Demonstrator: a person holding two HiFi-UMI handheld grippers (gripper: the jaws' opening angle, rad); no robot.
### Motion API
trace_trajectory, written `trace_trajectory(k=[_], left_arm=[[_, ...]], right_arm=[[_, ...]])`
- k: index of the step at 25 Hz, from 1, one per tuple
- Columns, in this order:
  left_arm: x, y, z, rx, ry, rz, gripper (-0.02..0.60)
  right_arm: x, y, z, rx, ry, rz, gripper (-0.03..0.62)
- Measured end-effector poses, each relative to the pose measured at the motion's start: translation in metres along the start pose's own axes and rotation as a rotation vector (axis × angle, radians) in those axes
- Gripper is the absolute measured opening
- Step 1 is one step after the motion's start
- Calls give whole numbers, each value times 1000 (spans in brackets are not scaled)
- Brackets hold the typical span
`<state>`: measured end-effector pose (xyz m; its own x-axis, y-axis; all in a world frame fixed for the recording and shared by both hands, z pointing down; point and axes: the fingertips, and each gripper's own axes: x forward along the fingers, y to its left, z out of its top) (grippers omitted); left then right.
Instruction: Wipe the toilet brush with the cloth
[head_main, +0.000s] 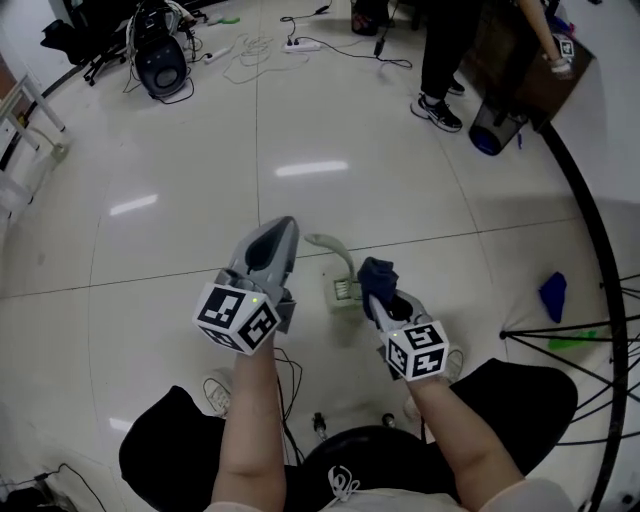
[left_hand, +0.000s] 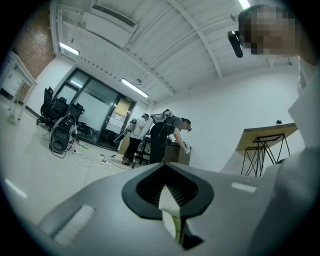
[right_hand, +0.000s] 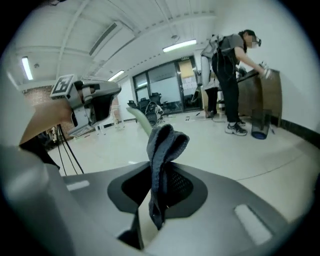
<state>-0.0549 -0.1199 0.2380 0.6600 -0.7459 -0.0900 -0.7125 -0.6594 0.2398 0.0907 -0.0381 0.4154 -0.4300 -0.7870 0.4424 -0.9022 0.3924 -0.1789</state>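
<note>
The left gripper (left_hand: 170, 202) has its jaws pressed together on the pale handle of the toilet brush (head_main: 343, 290), while the right gripper (right_hand: 156, 192) pinches the dark blue cloth (right_hand: 163, 145), which stands bunched above its jaws. From the head view, the brush head lies between the two grippers, just beside the cloth, over the pale tiled floor (head_main: 200, 180)

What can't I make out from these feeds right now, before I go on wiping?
- Bristles of the toilet brush: head view, too small, and its edge is hidden by the cloth in the right tongs.
- Rest of the brush: left gripper view shows only a pale green sliver between the shut jaws of the left tongs.
- Cloth-to-brush contact: no view settles it.
</note>
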Motion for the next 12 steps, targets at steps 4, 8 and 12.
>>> trace_trajectory(k=[4,8,12], left_arm=[[-22,-11,26,18,-67,74,6],[-68,-19,19,-37,-138,173,6],[-97,-15,-9,-41,-121,262,6]], right_arm=[[-35,-29,56,35,-141,-63,69],[-51,-33,89,0,-231,-79,69],[-63,-34,95,11,-273,-88,69]])
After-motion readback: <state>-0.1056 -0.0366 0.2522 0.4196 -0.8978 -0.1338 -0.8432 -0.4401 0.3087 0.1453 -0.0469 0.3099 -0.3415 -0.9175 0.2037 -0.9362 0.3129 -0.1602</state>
